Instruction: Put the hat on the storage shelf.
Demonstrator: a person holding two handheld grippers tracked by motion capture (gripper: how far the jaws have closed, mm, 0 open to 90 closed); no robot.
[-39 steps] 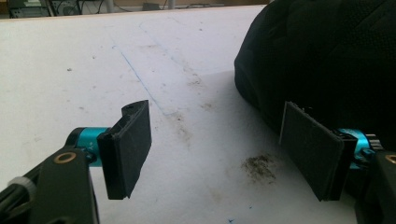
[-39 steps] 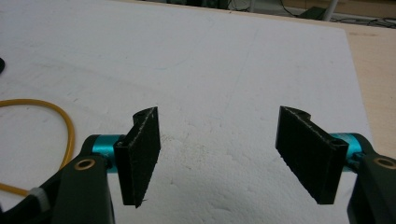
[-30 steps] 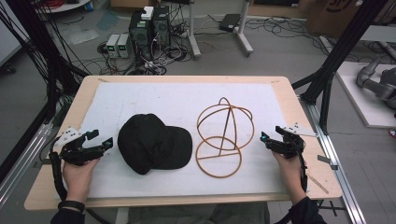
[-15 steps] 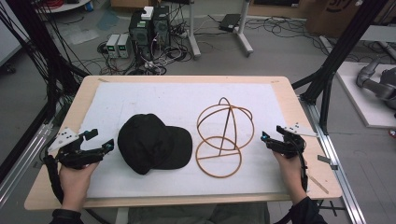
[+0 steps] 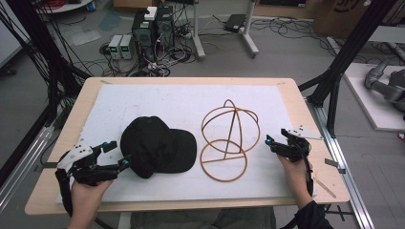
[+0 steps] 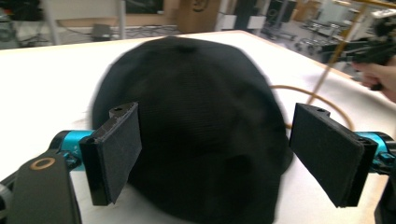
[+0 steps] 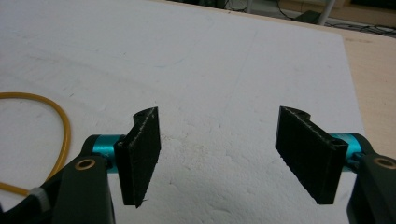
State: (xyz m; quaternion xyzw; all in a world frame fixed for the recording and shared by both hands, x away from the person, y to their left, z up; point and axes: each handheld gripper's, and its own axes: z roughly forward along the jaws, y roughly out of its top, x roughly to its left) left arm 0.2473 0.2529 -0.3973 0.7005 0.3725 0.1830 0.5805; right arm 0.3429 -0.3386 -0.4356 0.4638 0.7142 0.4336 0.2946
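Lying on the white sheet (image 5: 191, 102) that covers the wooden counter (image 5: 305, 119), a black cap (image 5: 157, 151) sits left of the middle with its brim pointing toward a wire hat frame (image 5: 230, 138), which stands just beside it on a round base ring. The left claw (image 5: 117, 154), held in the person's left hand (image 5: 86, 191) near the counter's front left corner, points at the cap from close by, its jaws spread wide and holding nothing. In the left gripper view the cap (image 6: 196, 126) is blurred, so whether the jaw tips touch its fabric is hard to say; the two pads (image 6: 114, 149) seem to stand either side of its crown. The right claw (image 5: 277, 141), held in the right hand (image 5: 296, 174), rests near the front right of the sheet, just beside the frame, also wide open and empty. In the right gripper view, bare sheet (image 7: 224, 70) lies between its jaws and a curve of the frame's ring (image 7: 63, 135) passes at the left.
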